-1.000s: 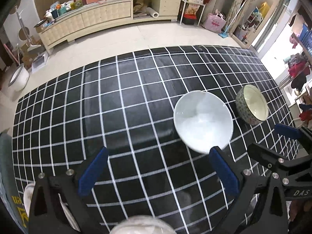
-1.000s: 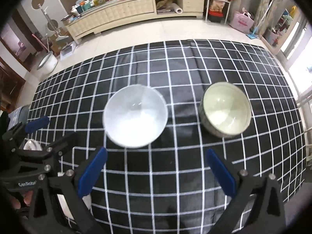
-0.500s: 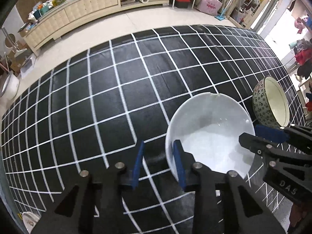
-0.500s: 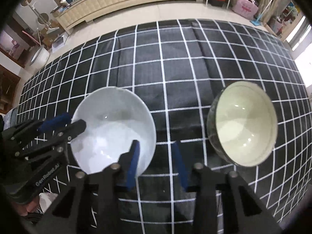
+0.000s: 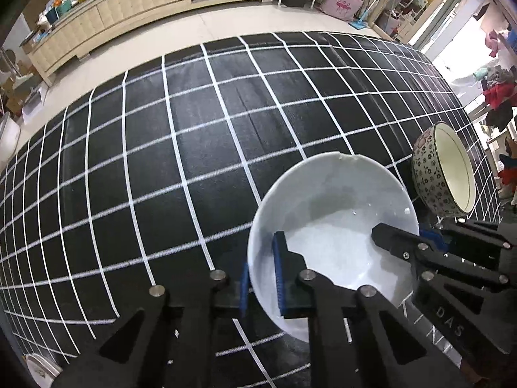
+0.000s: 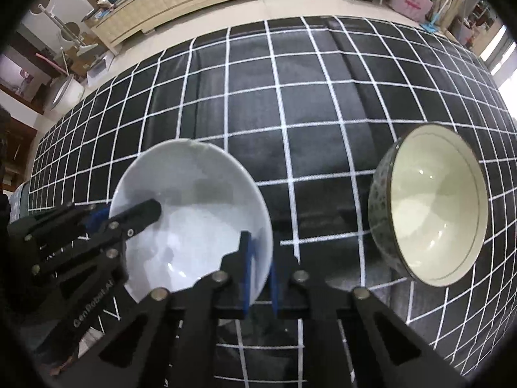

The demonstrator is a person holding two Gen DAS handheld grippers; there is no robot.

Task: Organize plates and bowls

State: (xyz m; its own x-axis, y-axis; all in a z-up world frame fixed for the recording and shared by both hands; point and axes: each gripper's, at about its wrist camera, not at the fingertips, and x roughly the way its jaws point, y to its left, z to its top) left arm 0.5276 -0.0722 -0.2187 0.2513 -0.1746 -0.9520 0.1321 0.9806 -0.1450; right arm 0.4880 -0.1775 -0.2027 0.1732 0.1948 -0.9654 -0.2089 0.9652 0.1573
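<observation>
- Left wrist view: left gripper (image 5: 261, 273) pinches the near-left rim of the glossy white ceramic bowl (image 5: 332, 226) on the black white-gridded tablecloth (image 5: 161, 161); the floral-patterned cream-lined bowl (image 5: 442, 174) stands just beside it
- Right wrist view: right gripper (image 6: 260, 273) appears clamped on the white bowl's right rim

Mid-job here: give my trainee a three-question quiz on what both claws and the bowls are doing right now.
1. True or false: both claws grip the white bowl.
2. Which claw grips the rim side nearer the patterned bowl: A) left claw B) right claw?
3. Fill in: the patterned bowl rests on the ___ tablecloth.

Key: 1 true; 2 B; 3 checked.
</observation>
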